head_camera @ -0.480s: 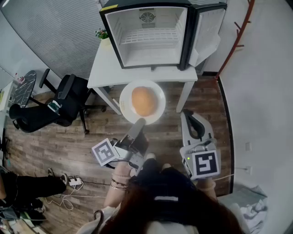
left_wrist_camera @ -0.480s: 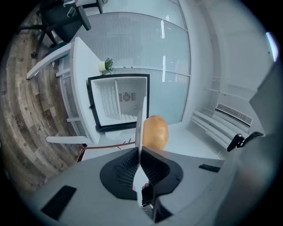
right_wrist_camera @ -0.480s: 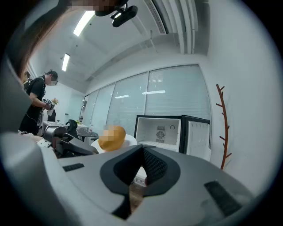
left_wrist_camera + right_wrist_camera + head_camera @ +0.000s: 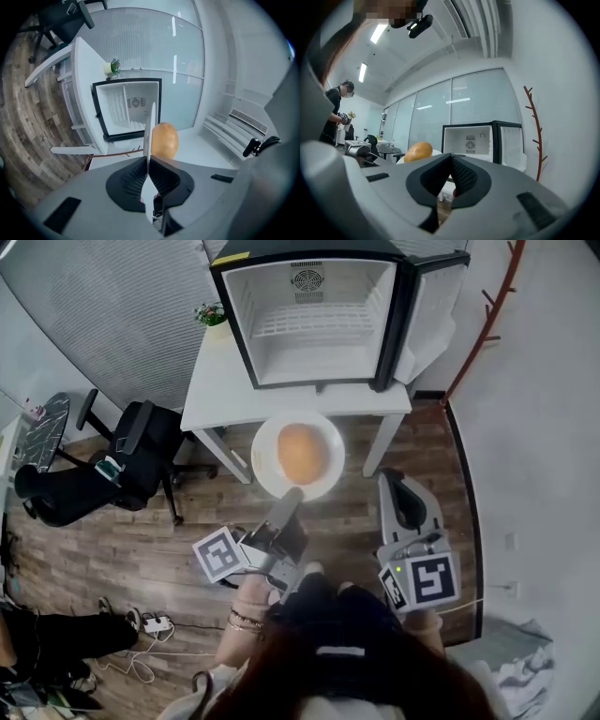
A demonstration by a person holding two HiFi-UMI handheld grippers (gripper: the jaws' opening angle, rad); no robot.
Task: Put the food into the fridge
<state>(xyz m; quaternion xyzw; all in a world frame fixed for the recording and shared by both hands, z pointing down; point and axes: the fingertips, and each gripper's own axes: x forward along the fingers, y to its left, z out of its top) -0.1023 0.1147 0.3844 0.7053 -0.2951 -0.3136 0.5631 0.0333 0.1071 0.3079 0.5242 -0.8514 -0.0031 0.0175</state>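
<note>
Bun [image 4: 301, 453] lies lengthwise toward the fridge [image 4: 314, 310] on the plate [image 4: 265, 468].

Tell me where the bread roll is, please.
Centre of the head view: the bread roll lies on the white plate gripped by the left tool, short of the table.
</note>
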